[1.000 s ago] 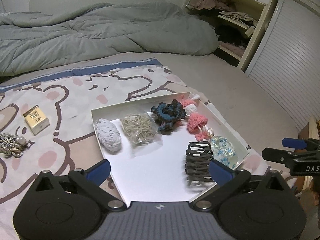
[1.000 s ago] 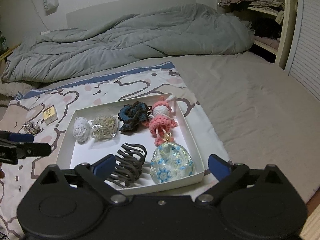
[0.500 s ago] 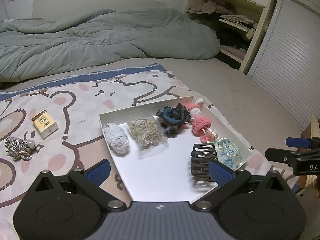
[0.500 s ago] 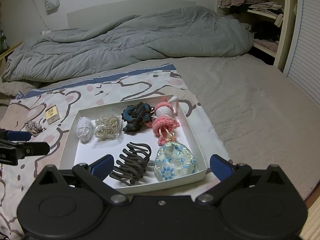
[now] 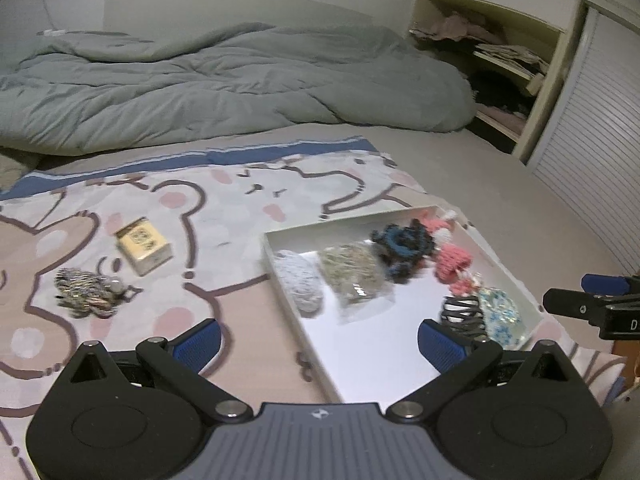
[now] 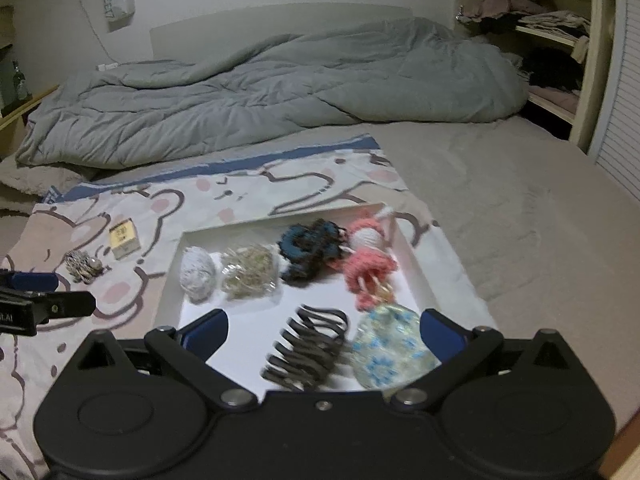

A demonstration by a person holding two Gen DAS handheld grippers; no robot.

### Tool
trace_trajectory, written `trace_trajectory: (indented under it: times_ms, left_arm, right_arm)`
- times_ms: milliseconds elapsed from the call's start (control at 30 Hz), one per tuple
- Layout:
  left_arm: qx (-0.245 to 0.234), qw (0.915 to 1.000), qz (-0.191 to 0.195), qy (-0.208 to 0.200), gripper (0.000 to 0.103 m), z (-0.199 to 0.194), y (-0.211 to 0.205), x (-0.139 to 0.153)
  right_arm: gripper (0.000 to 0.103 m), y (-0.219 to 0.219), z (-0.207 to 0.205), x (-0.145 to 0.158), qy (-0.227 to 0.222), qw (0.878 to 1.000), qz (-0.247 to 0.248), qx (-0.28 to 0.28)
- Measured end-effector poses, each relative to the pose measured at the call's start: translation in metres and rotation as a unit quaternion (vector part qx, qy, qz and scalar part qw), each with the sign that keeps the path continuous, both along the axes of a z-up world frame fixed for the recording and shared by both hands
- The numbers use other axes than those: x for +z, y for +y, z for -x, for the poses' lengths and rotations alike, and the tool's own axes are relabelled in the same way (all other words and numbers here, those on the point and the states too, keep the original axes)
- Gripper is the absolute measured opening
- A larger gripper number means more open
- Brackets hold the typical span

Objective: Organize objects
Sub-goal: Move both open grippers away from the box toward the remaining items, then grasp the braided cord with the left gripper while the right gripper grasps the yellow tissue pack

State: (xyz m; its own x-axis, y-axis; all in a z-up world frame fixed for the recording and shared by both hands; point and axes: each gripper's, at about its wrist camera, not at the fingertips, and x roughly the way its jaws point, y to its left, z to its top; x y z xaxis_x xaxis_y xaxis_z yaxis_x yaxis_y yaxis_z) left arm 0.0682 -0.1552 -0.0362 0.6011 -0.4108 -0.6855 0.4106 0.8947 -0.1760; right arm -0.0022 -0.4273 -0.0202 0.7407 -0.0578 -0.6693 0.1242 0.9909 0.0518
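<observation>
A white tray [image 6: 438, 268] lies on the patterned blanket and holds a white scrunchie [image 6: 197, 273], a bag of rubber bands [image 6: 249, 272], a dark blue scrunchie [image 6: 308, 249], a pink knitted doll [image 6: 370, 264], a dark claw clip [image 6: 308, 350] and a floral pouch [image 6: 390, 350]. Left of the tray lie a small yellow box [image 5: 143, 245] and a striped hair tie [image 5: 86, 291]. My left gripper [image 5: 318, 344] is open and empty over the tray's [image 5: 285, 280] left edge. My right gripper [image 6: 322, 334] is open and empty above the claw clip.
A grey duvet [image 6: 260, 100] is heaped across the back of the bed. Open shelves with clothes [image 6: 548, 40] and a slatted door [image 5: 592, 160] stand at the right. The blanket [image 5: 160, 208] spreads left of the tray.
My left gripper has swung left, bringing the yellow box and striped hair tie closer to the middle of its view. My right gripper has shifted a little. Both stay open.
</observation>
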Motion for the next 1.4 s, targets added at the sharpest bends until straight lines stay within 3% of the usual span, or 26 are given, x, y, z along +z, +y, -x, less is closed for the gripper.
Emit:
trace_trajectory:
  times_ms: [733, 1133, 1400]
  left_arm:
    - [0.089, 0.9957, -0.019, -0.014, 0.103, -0.027, 0.117, 0.003]
    - [0.116, 0.992, -0.04, -0.03, 0.103, -0.039, 0.155, 0.003]
    - [0.121, 0.9913, -0.026, -0.044, 0.103, -0.05, 0.174, 0.005]
  right_arm:
    - [0.103, 0.097, -0.066, -0.005, -0.005, 0.997, -0.011, 0.08]
    - [0.103, 0.148, -0.095, -0.005, -0.015, 0.993, -0.013, 0.117]
    - [0.103, 0.169, -0.109, -0.006, -0.029, 0.992, -0.005, 0.126]
